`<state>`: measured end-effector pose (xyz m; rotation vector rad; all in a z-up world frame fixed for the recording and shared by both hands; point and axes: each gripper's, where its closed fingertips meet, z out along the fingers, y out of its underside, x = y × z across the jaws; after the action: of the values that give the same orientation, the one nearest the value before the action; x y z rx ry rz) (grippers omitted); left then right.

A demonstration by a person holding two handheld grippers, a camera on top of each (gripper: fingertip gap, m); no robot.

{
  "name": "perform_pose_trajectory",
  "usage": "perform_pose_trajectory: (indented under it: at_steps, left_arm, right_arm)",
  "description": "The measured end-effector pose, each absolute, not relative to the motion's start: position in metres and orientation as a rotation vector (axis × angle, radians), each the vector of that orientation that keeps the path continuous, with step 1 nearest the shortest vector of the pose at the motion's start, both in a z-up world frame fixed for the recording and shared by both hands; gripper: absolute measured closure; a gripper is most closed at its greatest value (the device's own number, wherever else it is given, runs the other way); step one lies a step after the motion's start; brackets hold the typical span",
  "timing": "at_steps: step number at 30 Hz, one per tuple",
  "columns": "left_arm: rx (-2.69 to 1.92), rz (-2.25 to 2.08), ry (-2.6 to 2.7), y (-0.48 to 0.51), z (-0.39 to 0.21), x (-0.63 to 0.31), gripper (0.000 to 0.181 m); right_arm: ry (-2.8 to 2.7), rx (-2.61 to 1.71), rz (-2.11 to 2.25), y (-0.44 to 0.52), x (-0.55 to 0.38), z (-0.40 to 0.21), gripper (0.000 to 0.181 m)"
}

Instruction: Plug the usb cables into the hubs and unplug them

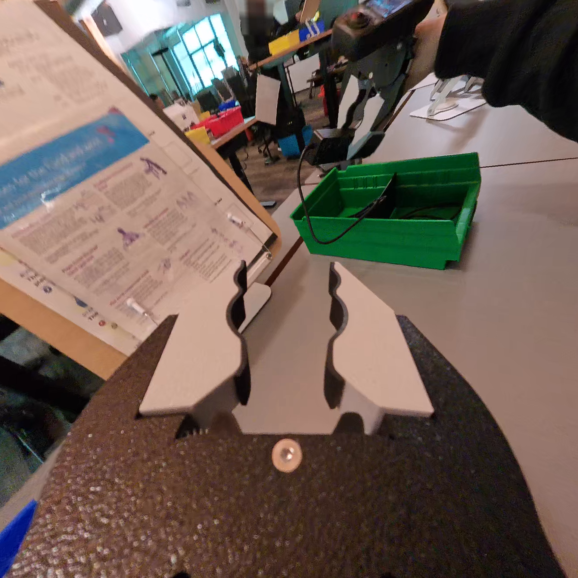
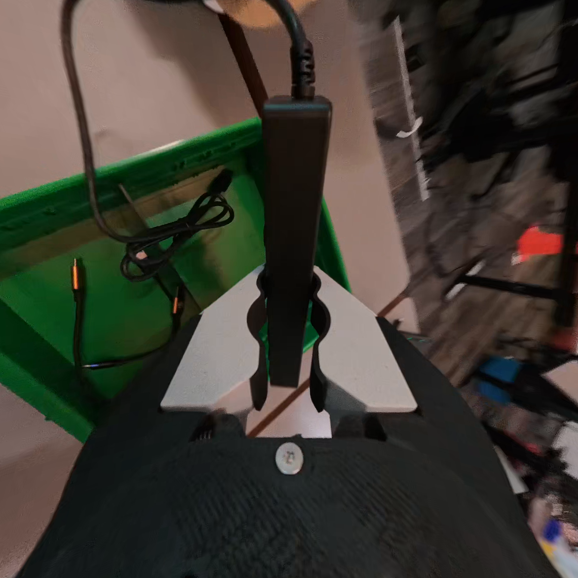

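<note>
Two fingers point(image 2: 350, 341) of the right gripper point(image 2: 289, 312) are clamped on the lower part of a slim black hub point(image 2: 295, 219), which stands out ahead of them with its own lead point(image 2: 297, 47) leaving the far end and looping back down toward the green bin point(image 2: 47, 200). Holding the hub by one end and clear of the bin likely leaves its long sides free for plugging, though no ports can be made out in this blurred view. The left gripper point(image 1: 287, 328) holds nothing; its fingers point(image 1: 359, 337) stand apart over the bare desk point(image 1: 516, 281), probably kept free to fetch a cable. Below the hub, inside the bin, lie the usb cables point(image 2: 187, 225): a loosely coiled black bundle against a divider point(image 2: 137, 212), and two loose plug ends with orange-tinted shells point(image 2: 76, 275) lying on the bin floor. From the left wrist view the bin sits on the desk ahead, with a thin black cable point(image 1: 305, 200) draped over its near wall up to the right gripper beyond it, where a sleeved arm point(image 1: 516, 62) reaches in. A tilted board with a printed sheet point(image 1: 109, 203) stands to the left at the desk edge. No plugging has begun yet, judging from the loose plugs.
</note>
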<state>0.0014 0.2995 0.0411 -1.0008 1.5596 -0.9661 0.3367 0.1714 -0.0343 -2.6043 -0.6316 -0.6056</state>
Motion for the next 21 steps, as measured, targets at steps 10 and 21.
perform_pose_trajectory:
  at_steps: [10,21]
  left_arm:
    - [-1.073,-0.989,1.587,0.308,0.027,0.002,0.132]
    - [-1.211,-0.978,1.537,0.327,0.019,0.003,0.131]
  right_arm:
    - [0.321,-2.556,0.008,0.187,0.374,-0.108,0.158]
    - [0.318,-2.245,-0.58,0.175,0.336,-0.025,0.116]
